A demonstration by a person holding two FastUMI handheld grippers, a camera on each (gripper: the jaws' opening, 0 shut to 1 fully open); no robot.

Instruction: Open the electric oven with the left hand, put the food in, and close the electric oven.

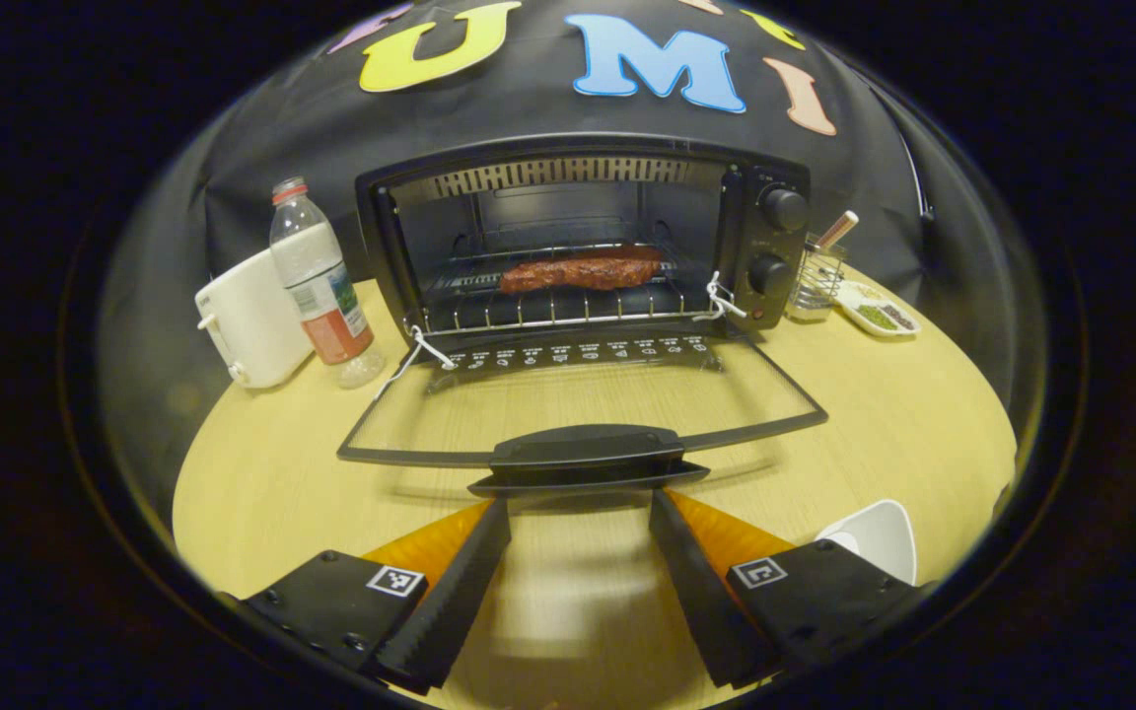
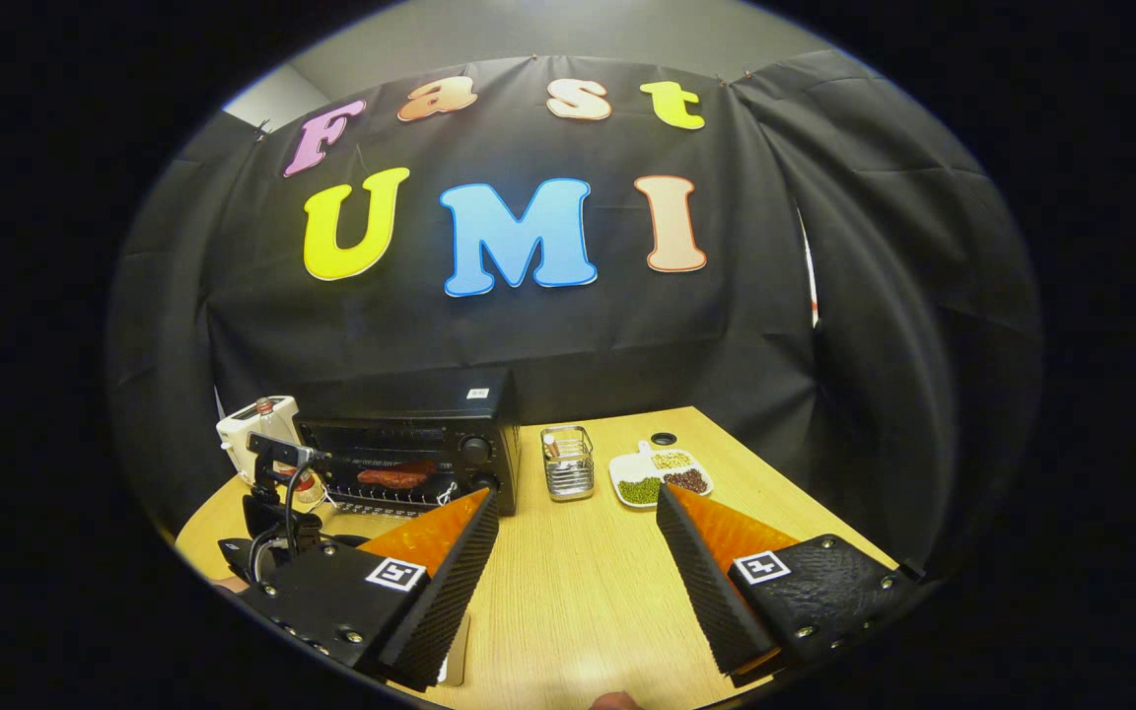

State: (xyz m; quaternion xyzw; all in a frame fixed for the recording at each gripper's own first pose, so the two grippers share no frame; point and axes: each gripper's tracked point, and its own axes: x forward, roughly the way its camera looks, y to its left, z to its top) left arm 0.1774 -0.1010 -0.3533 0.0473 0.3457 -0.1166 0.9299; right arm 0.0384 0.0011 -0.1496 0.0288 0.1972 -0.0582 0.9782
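Pale wood desk (image 1: 874, 414) runs under both claws, with black cloth hung behind it. Nearest in the left gripper view, the left claw (image 1: 580, 513) is spread wide, its two ribbed fingers (image 1: 464, 582) pointing level at the oven door's black handle (image 1: 588, 454); the fingertips sit just short of the handle, one on each side of its middle, pinching nothing. A white dish (image 1: 879, 537) sits just beside the right-hand finger. Beyond the handle, the glass door (image 1: 578, 394) lies folded down flat and fully open. Behind it stands one electric oven (image 1: 588, 237) with two knobs (image 1: 783, 209) on its panel, and one piece of reddish-brown food (image 1: 583, 271) lying on the wire rack (image 1: 548, 306) inside. Left of the oven are one plastic bottle (image 1: 317, 281) and one white appliance (image 1: 248, 316); right of it, one wire basket (image 1: 815, 281) and one small plate of seasonings (image 1: 879, 314).

In the right gripper view, the right claw (image 2: 578, 513) is likewise spread and empty, held low over bare desk and well apart from the oven (image 2: 410, 444), which stands far off to its left with the food (image 2: 395, 475) visible inside. The left claw's body (image 2: 272, 493) shows in front of the oven.
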